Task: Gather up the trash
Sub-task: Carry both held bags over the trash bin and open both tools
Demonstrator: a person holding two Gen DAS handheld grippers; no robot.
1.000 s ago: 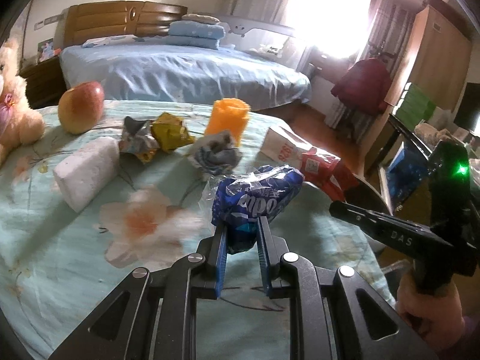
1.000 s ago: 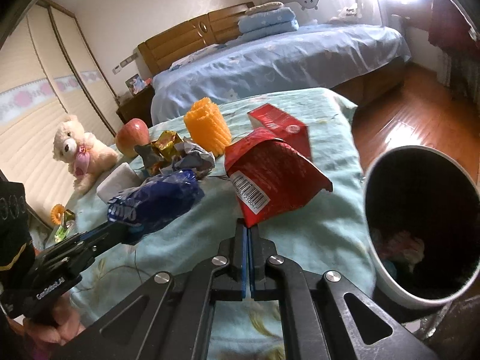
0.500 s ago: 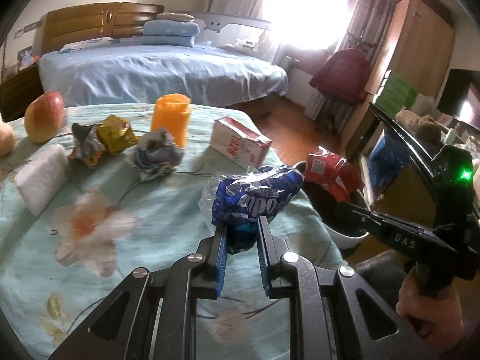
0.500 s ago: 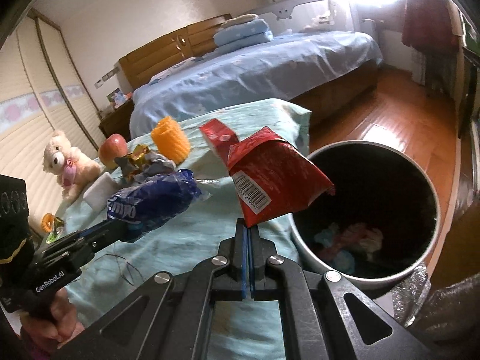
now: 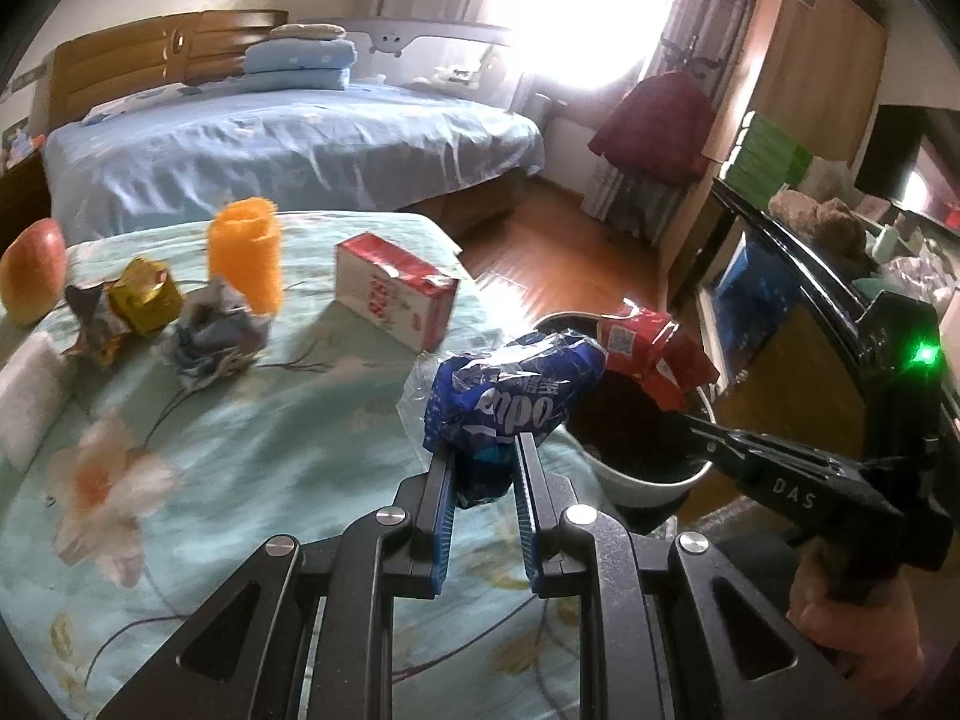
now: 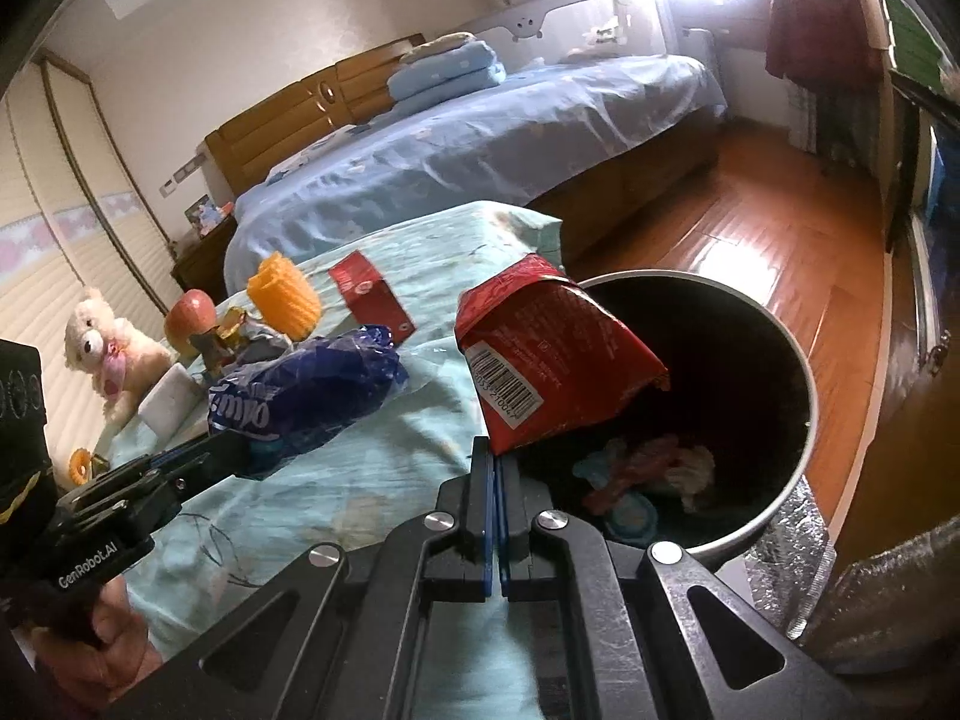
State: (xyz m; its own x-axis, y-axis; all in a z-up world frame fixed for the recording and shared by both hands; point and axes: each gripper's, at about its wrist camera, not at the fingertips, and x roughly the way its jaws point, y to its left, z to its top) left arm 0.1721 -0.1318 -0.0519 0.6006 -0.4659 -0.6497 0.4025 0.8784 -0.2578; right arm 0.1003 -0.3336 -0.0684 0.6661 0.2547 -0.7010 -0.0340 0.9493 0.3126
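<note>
I take the bin (image 6: 804, 438) as my landmark. Nearest to me, my right gripper (image 6: 497, 462) is pressed together on the bottom edge of the red packet (image 6: 552, 360), and this packet hangs now over the near rim of the bin, partly above its dark inside. A second ago the bin was only at the side of the right view and the packet was over the cloth (image 6: 336, 480); both hands have carried their loads across to it. My left gripper (image 5: 485, 468) pinches the blue wrapper (image 5: 516, 396), with the jaws a little apart around it. The wrapper is just beside the bin, above the table edge, not yet over the opening.

I judge that the red packet can be let go now, and the blue wrapper needs a little more travel first.

Farther from the bin, on the cloth, lie the red box (image 5: 393, 294), some crumpled wrappers (image 5: 216, 330) and a gold one (image 5: 147, 294), which I think come next. An orange cup (image 5: 246, 264) and an apple (image 5: 33, 276) stand there too.
</note>
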